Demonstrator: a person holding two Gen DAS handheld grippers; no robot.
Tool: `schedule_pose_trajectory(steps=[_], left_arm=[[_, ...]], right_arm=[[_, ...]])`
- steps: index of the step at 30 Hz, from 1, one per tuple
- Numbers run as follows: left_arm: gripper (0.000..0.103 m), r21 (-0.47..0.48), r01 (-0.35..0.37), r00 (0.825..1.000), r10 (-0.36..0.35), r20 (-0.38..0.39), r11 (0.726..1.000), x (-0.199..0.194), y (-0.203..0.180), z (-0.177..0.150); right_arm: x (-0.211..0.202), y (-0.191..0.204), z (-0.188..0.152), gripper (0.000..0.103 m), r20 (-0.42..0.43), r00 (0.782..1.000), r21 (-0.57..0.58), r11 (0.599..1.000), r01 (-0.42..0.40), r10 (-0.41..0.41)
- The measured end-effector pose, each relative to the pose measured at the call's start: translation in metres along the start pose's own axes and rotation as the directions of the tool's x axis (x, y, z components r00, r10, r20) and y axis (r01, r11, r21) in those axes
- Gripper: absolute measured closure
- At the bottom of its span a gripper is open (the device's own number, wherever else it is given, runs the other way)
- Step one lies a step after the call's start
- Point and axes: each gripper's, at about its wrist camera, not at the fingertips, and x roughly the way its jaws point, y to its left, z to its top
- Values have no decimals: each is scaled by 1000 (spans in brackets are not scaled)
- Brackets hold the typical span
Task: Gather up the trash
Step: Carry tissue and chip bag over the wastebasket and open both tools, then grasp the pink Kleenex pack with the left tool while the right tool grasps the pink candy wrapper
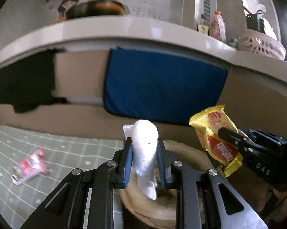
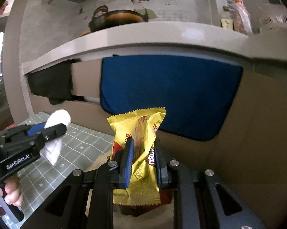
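My left gripper (image 1: 145,153) is shut on a crumpled white tissue (image 1: 145,148), held above a round tan basket (image 1: 153,206). My right gripper (image 2: 142,159) is shut on a yellow snack wrapper (image 2: 141,133). In the left wrist view the right gripper (image 1: 236,139) and its wrapper (image 1: 216,133) hang to the right of the tissue. In the right wrist view the left gripper (image 2: 48,131) with the tissue (image 2: 56,131) is at the left. A pink wrapper (image 1: 29,165) lies on the green checked tablecloth (image 1: 67,152).
A blue cloth (image 1: 162,87) and a black cloth (image 1: 23,84) hang under a white counter edge (image 1: 124,30). On the counter stand a pan (image 1: 95,7), a bottle (image 1: 217,26) and a pink basket (image 1: 261,45). Cardboard (image 1: 76,118) lines the wall behind the table.
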Motion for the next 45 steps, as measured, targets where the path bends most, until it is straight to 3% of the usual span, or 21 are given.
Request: schedule_pose_trajectory(steps=[9, 12, 13, 16, 20, 28, 32, 36, 41, 45], left_arm=[[78, -34, 76, 992, -80, -102, 997, 33, -7, -13], [66, -45, 132, 979, -138, -149, 990, 44, -5, -15], [62, -47, 151, 974, -156, -166, 987, 47, -4, -16], [60, -78, 178, 964, -190, -184, 981, 52, 2, -21], [59, -127, 168, 962, -191, -194, 978, 54, 14, -22], [59, -134, 39, 982, -63, -181, 990, 23, 66, -16], [59, -148, -55, 992, 36, -123, 987, -17, 109, -5], [60, -172, -116, 991, 103, -81, 978, -56, 146, 2], [60, -169, -225, 974, 220, -46, 960, -98, 188, 1], [60, -211, -336, 941, 339, -25, 918, -132, 230, -2]], right_arm=[[24, -12, -15, 84, -50, 999, 34, 999, -8, 10], [32, -18, -19, 83, -61, 998, 64, 998, -16, 20], [35, -20, -20, 81, -64, 998, 77, 997, -23, 28], [42, -25, -24, 57, -80, 996, 116, 993, -33, 42], [48, -26, -31, 56, -100, 994, 125, 992, -23, 36], [51, -20, -35, 56, -122, 992, 122, 992, -17, 33], [50, -4, -27, 56, -112, 992, 110, 993, -46, 59], [49, 27, -18, 56, -94, 991, 66, 994, -87, 93], [51, 75, -6, 56, -89, 984, 3, 988, -152, 151], [59, 106, -3, 56, -109, 973, -32, 978, -207, 202]])
